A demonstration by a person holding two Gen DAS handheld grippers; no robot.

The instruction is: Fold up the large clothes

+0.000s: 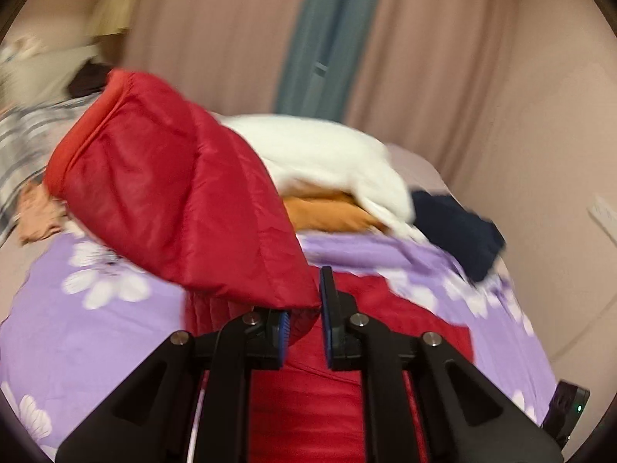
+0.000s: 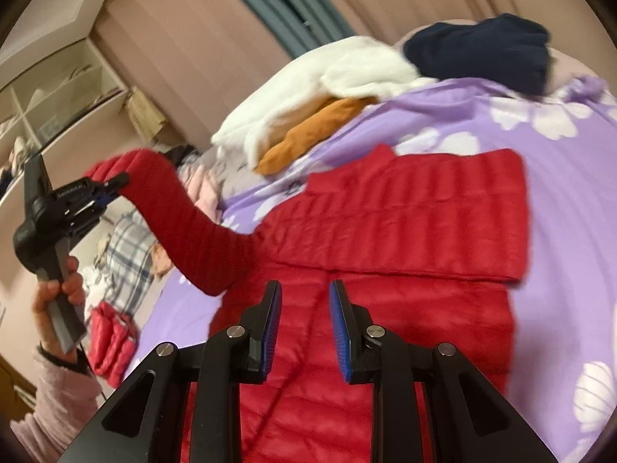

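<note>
A red quilted jacket (image 2: 385, 239) lies flat on the purple flowered bedspread (image 2: 559, 200), its right sleeve folded across the chest. My left gripper (image 1: 304, 308) is shut on the cuff of the left sleeve (image 1: 166, 193) and holds it lifted off the bed. In the right wrist view the left gripper (image 2: 113, 185) shows at the left, with the sleeve (image 2: 181, 223) stretched up from the jacket. My right gripper (image 2: 304, 308) is open and empty, hovering over the jacket's lower body.
A pile of white (image 2: 331, 77), orange (image 2: 308, 135) and navy (image 2: 486, 50) clothes sits at the bed's far side. A plaid garment (image 2: 127, 250) and another red garment (image 2: 110, 339) lie left. Curtains (image 1: 327, 38) hang behind. Shelves (image 2: 58, 92) stand at left.
</note>
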